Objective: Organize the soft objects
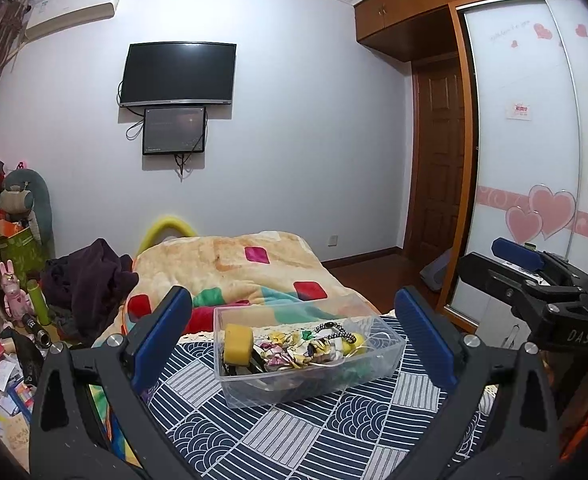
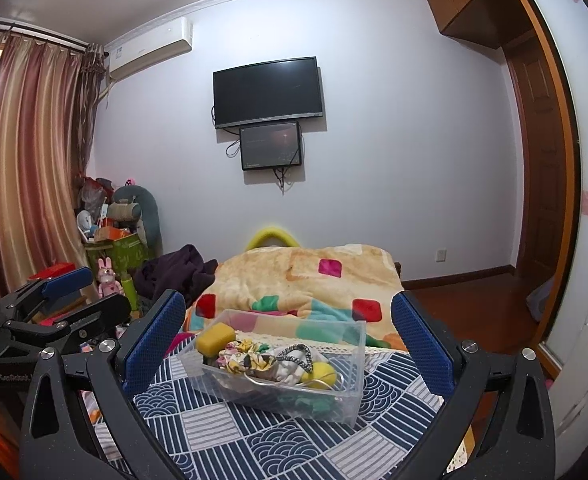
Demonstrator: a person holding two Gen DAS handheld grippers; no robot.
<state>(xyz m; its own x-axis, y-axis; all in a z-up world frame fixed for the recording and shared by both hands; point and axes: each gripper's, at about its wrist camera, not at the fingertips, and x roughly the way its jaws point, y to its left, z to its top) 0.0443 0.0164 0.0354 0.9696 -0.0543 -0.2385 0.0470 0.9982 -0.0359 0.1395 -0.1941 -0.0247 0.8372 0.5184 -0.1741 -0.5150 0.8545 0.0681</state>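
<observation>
A clear plastic box (image 1: 389,354) stands on a blue-and-white patterned cloth (image 1: 294,432). It holds a yellow sponge (image 1: 238,343), a floral scrunchie (image 1: 294,350), a black-and-white hair tie (image 1: 335,330) and a yellow ball (image 1: 358,340). The box (image 2: 353,380), sponge (image 2: 216,338), scrunchie (image 2: 246,356) and ball (image 2: 321,372) also show in the right wrist view. My left gripper (image 1: 294,336) is open and empty, held just short of the box. My right gripper (image 2: 290,340) is open and empty too, likewise before the box. Each gripper shows at the edge of the other's view.
A bed with a peach blanket (image 1: 234,268) lies beyond the cloth. A dark garment (image 1: 90,276) and cluttered boxes and toys (image 1: 10,248) are at left. A wardrobe (image 1: 533,140) and wooden door (image 1: 437,160) are at right. A TV (image 1: 178,74) hangs on the far wall.
</observation>
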